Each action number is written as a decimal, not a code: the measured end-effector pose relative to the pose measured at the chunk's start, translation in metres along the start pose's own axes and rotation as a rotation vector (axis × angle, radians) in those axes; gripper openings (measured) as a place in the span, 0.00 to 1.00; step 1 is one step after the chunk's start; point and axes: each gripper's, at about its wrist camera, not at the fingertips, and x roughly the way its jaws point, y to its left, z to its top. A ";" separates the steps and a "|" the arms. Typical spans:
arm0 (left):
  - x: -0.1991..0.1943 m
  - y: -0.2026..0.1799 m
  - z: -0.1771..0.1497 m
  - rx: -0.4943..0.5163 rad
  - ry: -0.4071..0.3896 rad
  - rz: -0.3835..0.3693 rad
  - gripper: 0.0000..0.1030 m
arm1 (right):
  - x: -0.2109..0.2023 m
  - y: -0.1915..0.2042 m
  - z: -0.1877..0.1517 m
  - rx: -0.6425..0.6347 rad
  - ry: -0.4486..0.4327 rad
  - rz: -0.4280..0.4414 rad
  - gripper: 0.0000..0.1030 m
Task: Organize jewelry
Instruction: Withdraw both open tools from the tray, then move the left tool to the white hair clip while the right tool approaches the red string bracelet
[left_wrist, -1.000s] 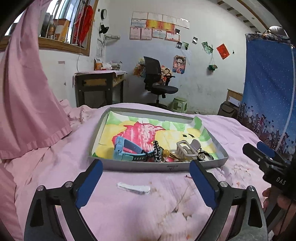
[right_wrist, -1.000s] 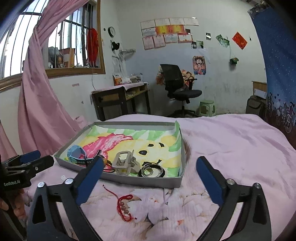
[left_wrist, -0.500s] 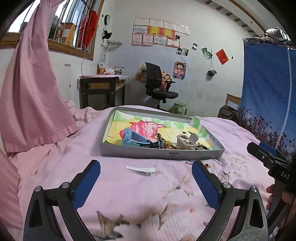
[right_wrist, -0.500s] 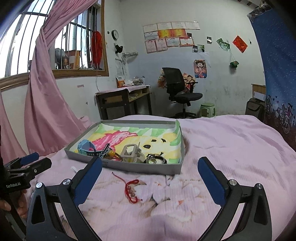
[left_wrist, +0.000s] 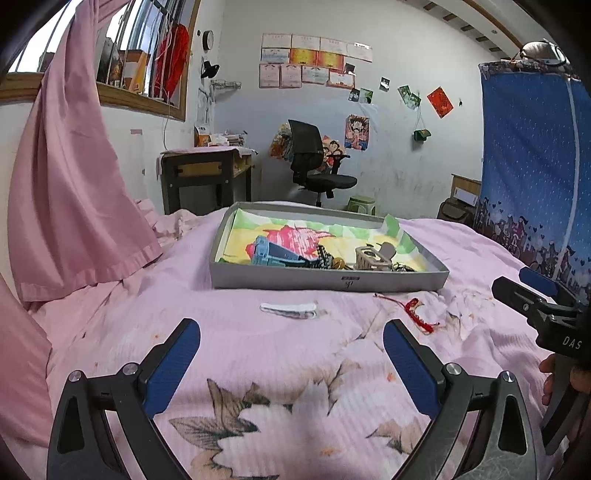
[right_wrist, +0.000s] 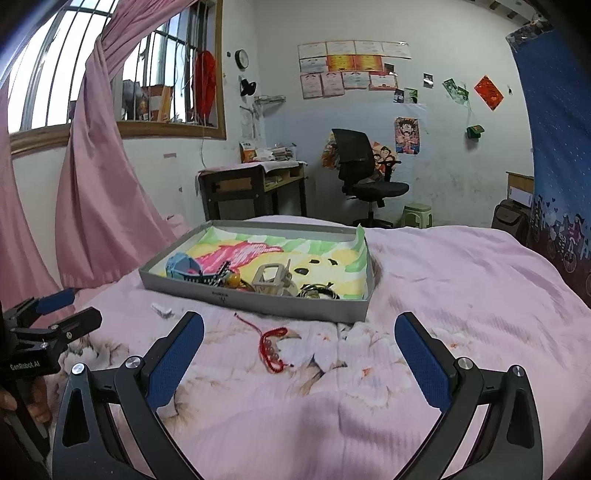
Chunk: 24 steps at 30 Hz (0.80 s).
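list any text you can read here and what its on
"DAS": right gripper body, cut off at the frame edge.
"GenRobot.AI": left gripper body.
Small dark label on the tray front wall: too small to read.
Wall certificates: too blurred to read.

A red beaded bracelet (right_wrist: 272, 347) lies loose on the bedspread just before the grey jewelry tray (right_wrist: 258, 301).

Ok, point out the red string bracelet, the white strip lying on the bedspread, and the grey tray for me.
Red string bracelet (right_wrist: 272, 349): right wrist view, on its beaded loop.
White strip (left_wrist: 289, 309): left wrist view, on its middle.
Grey cardboard tray (right_wrist: 258, 300): right wrist view, on its near outer wall.
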 end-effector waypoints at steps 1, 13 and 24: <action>0.001 0.000 -0.001 -0.001 0.006 0.000 0.97 | 0.001 0.000 -0.001 -0.004 0.006 0.001 0.99; 0.011 0.001 -0.004 0.009 0.049 -0.008 0.97 | 0.013 0.002 -0.007 -0.012 0.068 0.011 0.99; 0.022 0.002 0.005 0.004 0.053 -0.019 0.97 | 0.031 0.006 -0.003 -0.018 0.107 0.019 0.99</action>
